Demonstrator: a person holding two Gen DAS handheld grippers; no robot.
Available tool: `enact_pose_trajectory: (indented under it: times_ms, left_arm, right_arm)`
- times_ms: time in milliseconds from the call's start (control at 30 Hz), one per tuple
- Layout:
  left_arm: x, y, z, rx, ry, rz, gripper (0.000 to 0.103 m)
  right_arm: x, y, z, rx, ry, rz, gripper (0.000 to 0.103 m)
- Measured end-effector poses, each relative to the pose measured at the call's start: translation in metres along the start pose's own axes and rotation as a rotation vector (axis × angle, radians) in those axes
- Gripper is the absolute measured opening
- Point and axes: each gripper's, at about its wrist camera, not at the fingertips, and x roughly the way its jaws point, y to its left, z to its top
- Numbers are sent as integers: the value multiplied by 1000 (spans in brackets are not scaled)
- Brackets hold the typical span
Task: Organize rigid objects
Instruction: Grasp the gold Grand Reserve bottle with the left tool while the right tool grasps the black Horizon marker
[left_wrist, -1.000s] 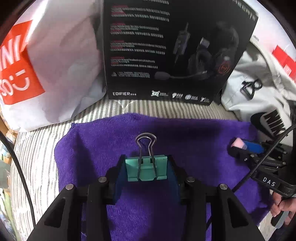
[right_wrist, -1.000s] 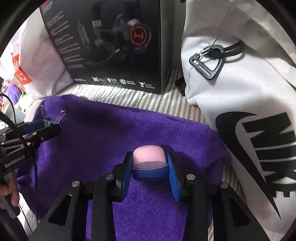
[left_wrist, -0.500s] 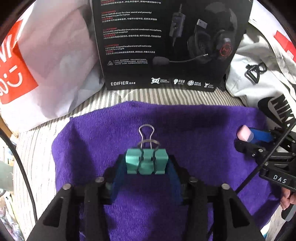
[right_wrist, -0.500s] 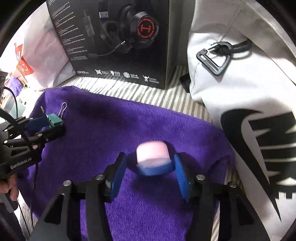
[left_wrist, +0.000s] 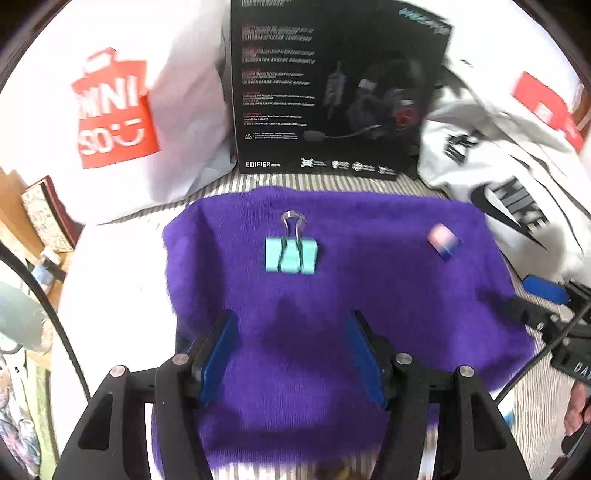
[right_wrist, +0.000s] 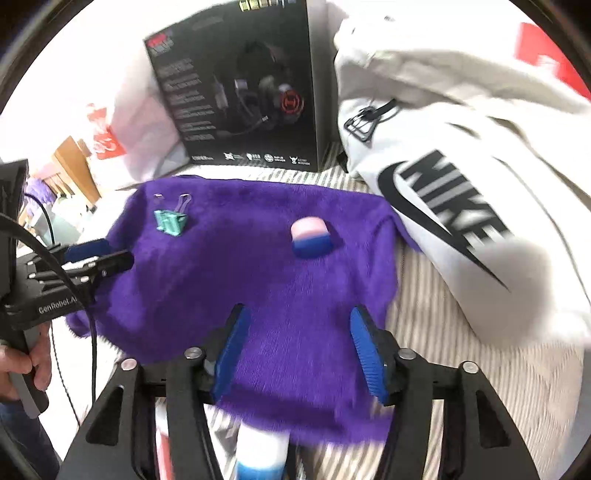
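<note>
Let go of both things since a moment ago. Before, squeezed tight: green clip in the left gripper, pink and blue eraser in the right gripper. Now lying loose on the purple towel, clip toward the left, eraser toward the right, well apart from each other. Pulled back toward the near edge of the towel, both grippers.

Wide open on the left, blue pads far apart, nothing held, nothing touched. Same on the right: spread wide, empty, hovering over the near part of the towel. Clip flat, silver wire handles pointing to the far side. Eraser with pink half on the far side, blue half nearer.

At the far edge, standing up, a black headset box. Left of that, a white bag with a red logo. On the right, a white Nike bag, just touching the towel's corner. Under it all, striped cloth. Nothing between the grippers and the two things.
</note>
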Motion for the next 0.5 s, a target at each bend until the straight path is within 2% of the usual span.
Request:
enact_pose_trajectory:
  times_ms: [133, 233, 367, 500]
  left_arm:
    - [-34, 5, -40, -8, -9, 2, 60]
    - [-45, 11, -71, -23, 5, 10, 60]
    - [-38, 13, -104, -53, 51, 0, 60]
    - [-23, 8, -121, -71, 67, 9, 60]
  right_arm:
    - [-30, 4, -26, 15, -34, -11, 64]
    - [-51, 6, -49, 30, -48, -5, 69]
    - [-64, 6, -83, 75, -49, -2, 69]
    - [-63, 7, -103, 111, -48, 21, 70]
